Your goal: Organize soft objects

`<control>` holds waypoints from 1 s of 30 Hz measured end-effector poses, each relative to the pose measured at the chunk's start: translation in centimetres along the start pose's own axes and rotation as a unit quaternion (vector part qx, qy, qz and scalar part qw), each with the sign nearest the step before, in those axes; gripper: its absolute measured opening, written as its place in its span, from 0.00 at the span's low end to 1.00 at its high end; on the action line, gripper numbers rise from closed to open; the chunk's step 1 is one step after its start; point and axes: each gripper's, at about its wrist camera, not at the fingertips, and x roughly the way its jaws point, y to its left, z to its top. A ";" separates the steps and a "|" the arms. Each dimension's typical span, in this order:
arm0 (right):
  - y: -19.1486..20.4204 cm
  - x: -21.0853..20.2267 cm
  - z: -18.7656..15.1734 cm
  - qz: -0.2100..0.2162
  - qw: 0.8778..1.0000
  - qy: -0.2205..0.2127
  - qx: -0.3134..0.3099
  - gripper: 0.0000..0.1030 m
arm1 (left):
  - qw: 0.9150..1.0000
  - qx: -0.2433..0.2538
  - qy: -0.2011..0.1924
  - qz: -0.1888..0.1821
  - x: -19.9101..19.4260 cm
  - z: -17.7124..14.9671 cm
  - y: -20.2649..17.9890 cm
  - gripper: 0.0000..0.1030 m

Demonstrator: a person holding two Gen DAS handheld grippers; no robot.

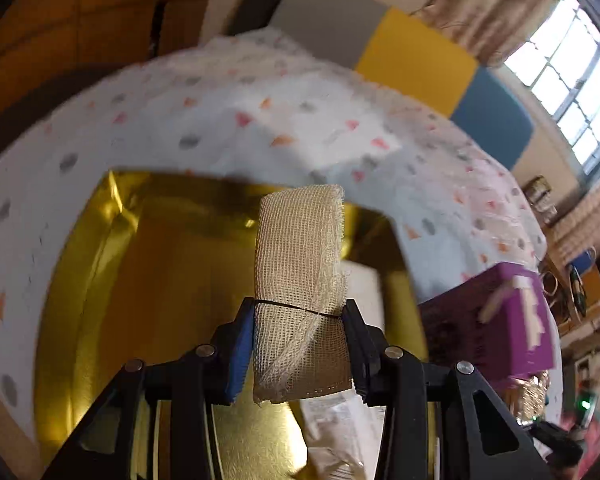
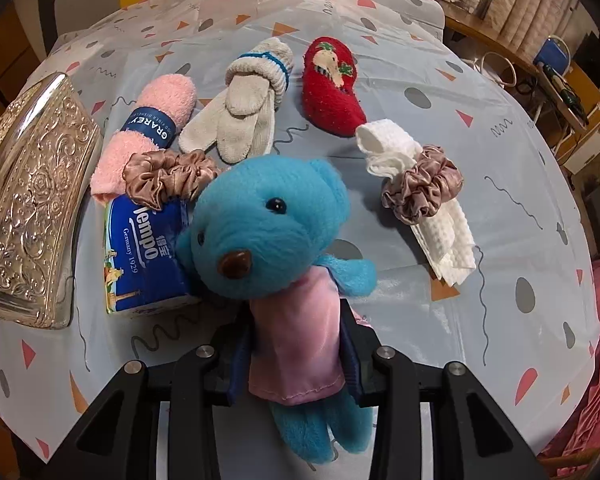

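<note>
Clearly "Tempo Germany 1929" pack (image 2: pixel 142 256); towel band (image 2: pixel 150 126) perhaps "GRAREY".

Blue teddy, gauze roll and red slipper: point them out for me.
Blue teddy (image 2: pixel 260 224): right wrist view, on its face.
Gauze roll (image 1: pixel 300 264): left wrist view, on its mesh side.
Red slipper (image 2: pixel 332 92): right wrist view, on its upper.

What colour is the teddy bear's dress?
Shiny pink, on the blue teddy bear; it shows best in the right wrist view.

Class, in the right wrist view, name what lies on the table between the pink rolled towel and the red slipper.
A pale knitted glove with a blue-striped cuff lies between the pink rolled towel and the red slipper, seen in the right wrist view.
</note>
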 end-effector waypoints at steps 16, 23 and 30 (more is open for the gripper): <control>-0.1 -0.3 -0.2 0.001 1.000 -0.001 -0.007 0.37 | 0.998 0.042 -0.027 0.040 -0.2 -0.5 -3.0 0.62; -0.3 -0.3 -0.1 0.002 1.000 -0.002 -0.008 0.36 | 0.994 0.074 -0.056 0.056 -3.9 -4.2 -3.7 0.68; -0.1 -0.7 -0.1 0.018 1.000 -0.006 -0.006 0.34 | 0.989 0.105 -0.086 0.056 -7.2 -7.0 -4.0 0.71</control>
